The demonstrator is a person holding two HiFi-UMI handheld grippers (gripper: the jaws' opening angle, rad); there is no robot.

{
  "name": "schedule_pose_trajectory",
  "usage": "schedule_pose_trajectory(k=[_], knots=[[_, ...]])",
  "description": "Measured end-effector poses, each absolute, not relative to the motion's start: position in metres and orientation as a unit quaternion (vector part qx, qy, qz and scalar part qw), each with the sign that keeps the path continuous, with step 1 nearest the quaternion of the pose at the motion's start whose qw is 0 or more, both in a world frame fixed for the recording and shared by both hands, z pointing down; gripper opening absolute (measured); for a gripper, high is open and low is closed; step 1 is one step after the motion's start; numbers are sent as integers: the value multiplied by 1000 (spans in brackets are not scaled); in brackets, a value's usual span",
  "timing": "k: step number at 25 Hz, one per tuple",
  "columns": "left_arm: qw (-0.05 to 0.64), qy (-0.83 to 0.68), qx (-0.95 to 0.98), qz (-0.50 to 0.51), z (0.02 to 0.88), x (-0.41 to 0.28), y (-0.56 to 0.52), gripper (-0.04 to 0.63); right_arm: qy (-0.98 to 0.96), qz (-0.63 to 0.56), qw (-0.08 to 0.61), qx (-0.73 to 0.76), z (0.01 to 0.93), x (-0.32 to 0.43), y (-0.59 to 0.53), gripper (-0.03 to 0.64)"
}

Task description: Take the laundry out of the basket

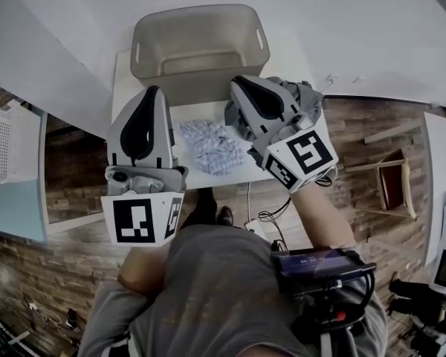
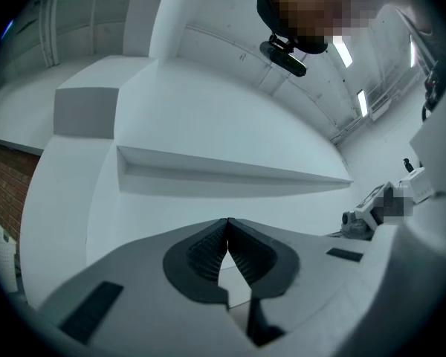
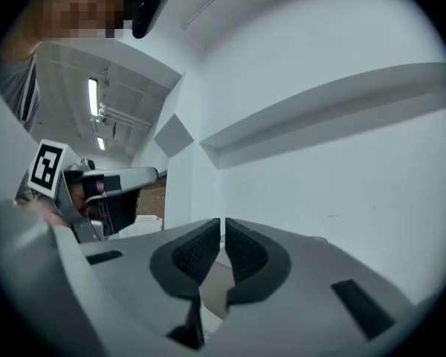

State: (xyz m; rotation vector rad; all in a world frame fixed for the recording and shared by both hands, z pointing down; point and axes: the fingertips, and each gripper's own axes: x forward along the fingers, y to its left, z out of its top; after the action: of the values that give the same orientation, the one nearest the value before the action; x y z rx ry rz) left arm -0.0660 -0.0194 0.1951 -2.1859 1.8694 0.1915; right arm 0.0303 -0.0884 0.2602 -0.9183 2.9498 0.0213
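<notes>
Both tongs, left and right, are clenched on nothing and tilted upward. On the surface, patterned cloth lies at 12 o'clock and grey cloth at 1. The basket beyond looks empty; check its corners before stopping.

A small white table stands on a brown plank floor, with its far end against a white wall. A translucent grey basket sits upright at that far end and takes up most of the table's width. In front of it a crumpled blue-and-white patterned cloth lies on the bare top, and a grey cloth, partly hidden, is bunched at the right edge near the basket's corner.
</notes>
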Motion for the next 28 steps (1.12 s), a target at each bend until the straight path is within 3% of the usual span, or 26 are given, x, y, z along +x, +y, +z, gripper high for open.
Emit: schedule_pose_trajectory(k=[28], knots=[[120, 599, -787, 86, 194, -31, -65, 8, 943, 52, 42, -327, 225, 27, -82, 8]])
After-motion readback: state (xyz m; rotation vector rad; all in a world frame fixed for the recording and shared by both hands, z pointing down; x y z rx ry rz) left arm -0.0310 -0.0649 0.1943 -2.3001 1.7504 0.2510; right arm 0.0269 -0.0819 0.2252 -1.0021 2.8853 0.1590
